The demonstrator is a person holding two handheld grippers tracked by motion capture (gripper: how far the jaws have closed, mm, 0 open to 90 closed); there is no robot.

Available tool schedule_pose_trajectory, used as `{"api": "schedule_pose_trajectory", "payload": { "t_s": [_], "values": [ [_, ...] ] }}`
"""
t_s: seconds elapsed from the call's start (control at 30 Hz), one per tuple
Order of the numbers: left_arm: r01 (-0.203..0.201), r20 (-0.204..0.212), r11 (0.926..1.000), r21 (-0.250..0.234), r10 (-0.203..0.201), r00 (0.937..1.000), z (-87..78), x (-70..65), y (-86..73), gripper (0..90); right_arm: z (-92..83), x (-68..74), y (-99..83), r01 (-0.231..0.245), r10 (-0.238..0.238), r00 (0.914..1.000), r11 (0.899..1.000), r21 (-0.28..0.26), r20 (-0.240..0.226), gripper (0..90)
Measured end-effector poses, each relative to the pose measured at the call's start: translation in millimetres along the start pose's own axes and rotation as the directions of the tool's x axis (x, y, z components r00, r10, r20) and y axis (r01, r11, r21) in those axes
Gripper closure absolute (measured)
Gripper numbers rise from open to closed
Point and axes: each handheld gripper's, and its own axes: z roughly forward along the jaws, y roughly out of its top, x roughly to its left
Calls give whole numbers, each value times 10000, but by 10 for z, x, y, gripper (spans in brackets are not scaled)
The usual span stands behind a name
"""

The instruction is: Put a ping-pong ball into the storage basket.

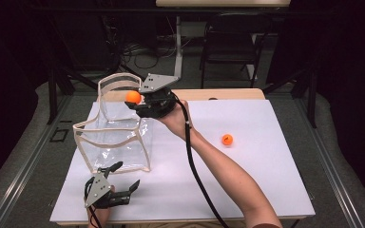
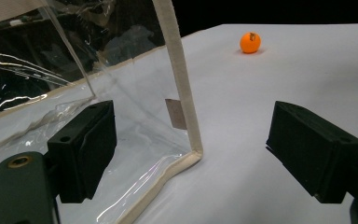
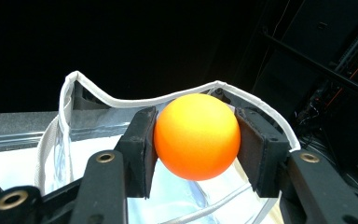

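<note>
A clear plastic bag [image 1: 116, 137] with a cream fabric rim stands open on the white table at the left. My right gripper [image 1: 135, 99] is shut on an orange ball [image 1: 133, 97], held over the bag's far right rim. In the right gripper view the orange ball [image 3: 196, 136] sits squeezed between both pads above the bag's rim [image 3: 98, 95]. A second orange ball [image 1: 226, 139] lies on the table to the right. My left gripper [image 1: 123, 178] rests open near the bag's front corner [image 2: 186, 140], with nothing between its jaws; the second ball [image 2: 250, 42] lies beyond.
The white table top [image 1: 247, 185] stretches to the right and front of the bag. A wooden edge [image 1: 228, 94] runs along the table's back. A dark chair [image 1: 230, 42] and a table leg stand behind. The right gripper's black cable [image 1: 195, 166] trails along the forearm.
</note>
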Motion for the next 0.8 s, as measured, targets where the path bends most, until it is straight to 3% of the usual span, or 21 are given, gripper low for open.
{"api": "schedule_pose_trajectory", "payload": {
  "t_s": [0.8],
  "values": [
    [-6, -2, 10000, 14, 6, 10000, 1, 4, -2, 155, 176, -9, 22, -53, 66, 9998, 9977, 675, -196, 508]
  ]
}}
